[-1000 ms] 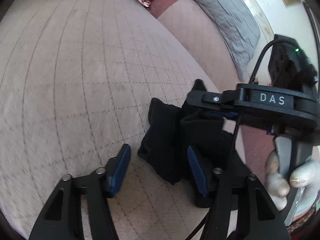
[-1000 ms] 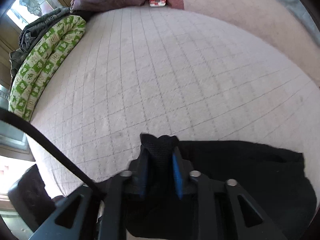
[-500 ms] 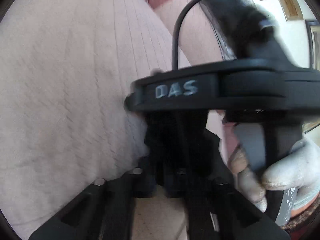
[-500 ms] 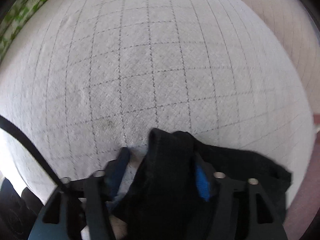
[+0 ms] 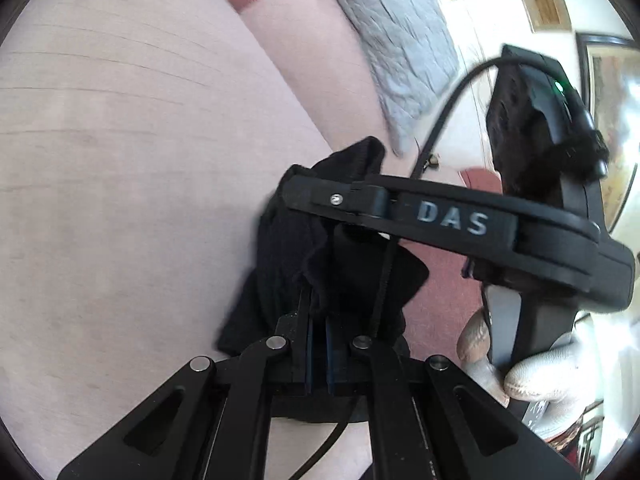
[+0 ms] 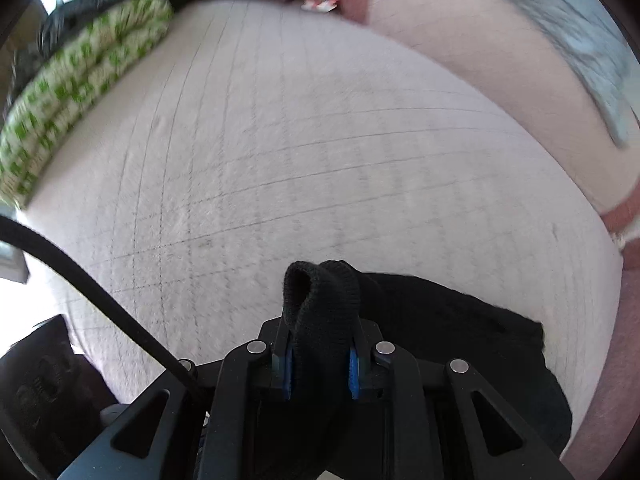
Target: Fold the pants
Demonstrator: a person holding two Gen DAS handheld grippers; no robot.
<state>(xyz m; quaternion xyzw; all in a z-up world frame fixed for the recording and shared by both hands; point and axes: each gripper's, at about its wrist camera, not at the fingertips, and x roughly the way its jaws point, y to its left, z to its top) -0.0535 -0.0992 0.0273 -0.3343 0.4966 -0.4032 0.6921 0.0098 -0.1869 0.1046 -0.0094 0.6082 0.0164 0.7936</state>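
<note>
Okay, I saw the left gripper [image 5: 318, 354] clamped on the black knit pants [image 5: 320, 248]; right gripper [image 6: 320, 368] jaws were closing around a bunched fold of them.

One black pants [image 6: 440, 320], two tongs [image 5: 318, 344] [image 6: 320, 364], one green-patterned roll [image 6: 76, 92], one grey quilt [image 5: 396, 44], one gloved hand [image 5: 540, 372].

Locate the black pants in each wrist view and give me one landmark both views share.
Left wrist: black pants at centre, bunched above the left gripper, whose pads clamp a fold.
Right wrist: pants low centre to right, a rolled edge between the closing right gripper pads.
Shared landmark: grey quilt, upper right in both.
</note>
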